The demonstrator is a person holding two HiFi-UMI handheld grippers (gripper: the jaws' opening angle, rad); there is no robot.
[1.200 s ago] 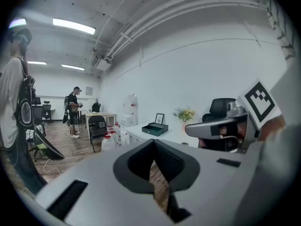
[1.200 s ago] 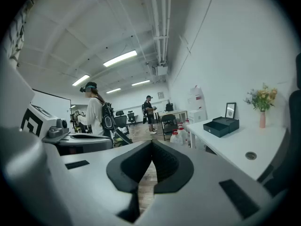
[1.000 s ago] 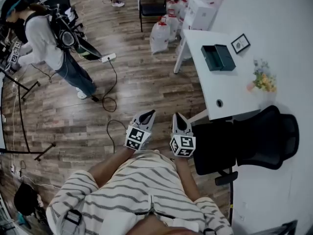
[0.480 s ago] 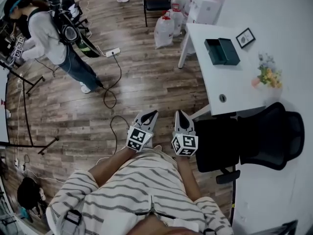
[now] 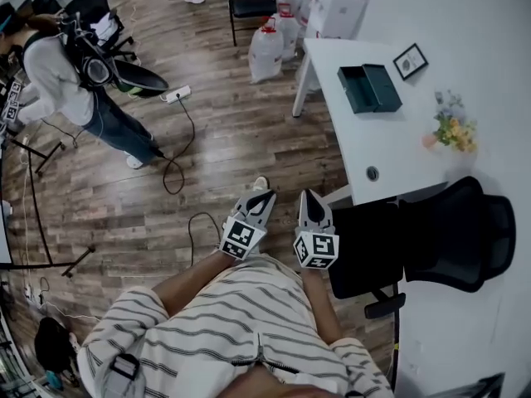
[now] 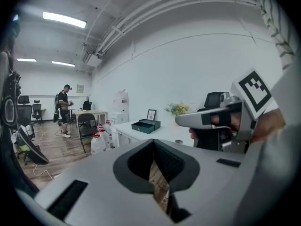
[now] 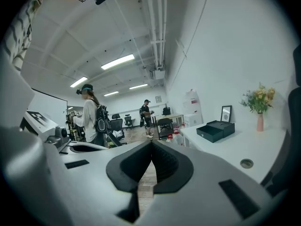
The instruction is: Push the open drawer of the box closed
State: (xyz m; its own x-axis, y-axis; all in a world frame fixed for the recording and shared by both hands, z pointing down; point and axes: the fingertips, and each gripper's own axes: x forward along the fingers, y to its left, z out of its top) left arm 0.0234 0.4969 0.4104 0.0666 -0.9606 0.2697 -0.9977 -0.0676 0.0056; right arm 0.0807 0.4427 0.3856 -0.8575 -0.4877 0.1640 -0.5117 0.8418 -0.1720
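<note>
Wood plank floor (image 5: 216, 139) fills most of the head view, with a white surface (image 5: 365, 148) along its right side against a white wall. On that surface sits the dark green box (image 5: 383, 85). Its drawer (image 5: 355, 91) is pulled out toward the floor side and shows an empty inside. A small picture frame (image 5: 409, 61) stands just beside the box, nearer the wall. A bunch of flowers (image 5: 450, 131) stands farther along the wall. A black office chair (image 5: 415, 239) is parked at the near end of the surface.

Both tools are held low over the floor, close to the wearer's striped shirt (image 5: 232, 322) and well apart from the box. The left gripper (image 5: 264, 194) points forward and its fingers (image 6: 136, 161) are pressed together at the tips with nothing between them. The right gripper (image 5: 307, 196) sits beside it, next to the chair seat. Its fingers (image 7: 131, 166) are likewise pressed together and empty. From the right gripper view the box (image 7: 215, 130) shows ahead and to the right on the white top, drawer out.

Across the room a person with a backpack (image 5: 62, 89) stands beside a cable (image 5: 178, 152) trailing over the planks. Water jugs (image 5: 265, 44) cluster by the far leg of the surface.
</note>
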